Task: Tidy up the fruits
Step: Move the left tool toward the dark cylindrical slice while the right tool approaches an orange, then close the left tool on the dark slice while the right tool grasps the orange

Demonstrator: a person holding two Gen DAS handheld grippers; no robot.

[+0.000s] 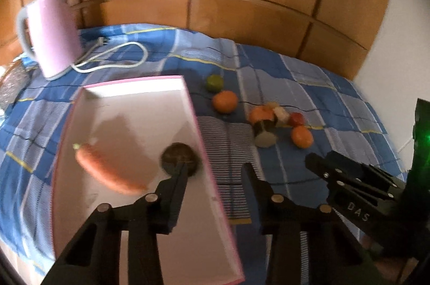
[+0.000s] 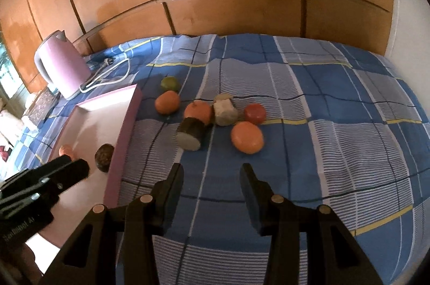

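Where lettering can be read, it sits on the right gripper [image 2: 212, 178], whose side shows "DAS" in the left wrist view; the print on the left gripper [image 1: 215, 177] in the right wrist view is too blurred to read. Both grippers stand open with nothing between the fingers: the left one straddles the tray's [image 1: 193, 113] right edge, one finger over the tray and one over the cloth [image 1: 322, 86], and the right one hangs over bare cloth. Inside the tray lie a carrot [image 1: 107, 169] near its left edge and a brown fruit [image 1: 178, 157] against its right edge. On the cloth right of the tray sit a lime [image 2: 169, 83], three oranges [image 2: 247, 137], a tomato [image 2: 255, 113], a pale chunk [image 2: 225, 110] and a dark cylinder [image 2: 190, 136], loosely clustered. A kettle [image 2: 63, 64] with its cord [image 1: 113, 56] stands at the cloth's far left corner. Cloth toward the right edge lies open.
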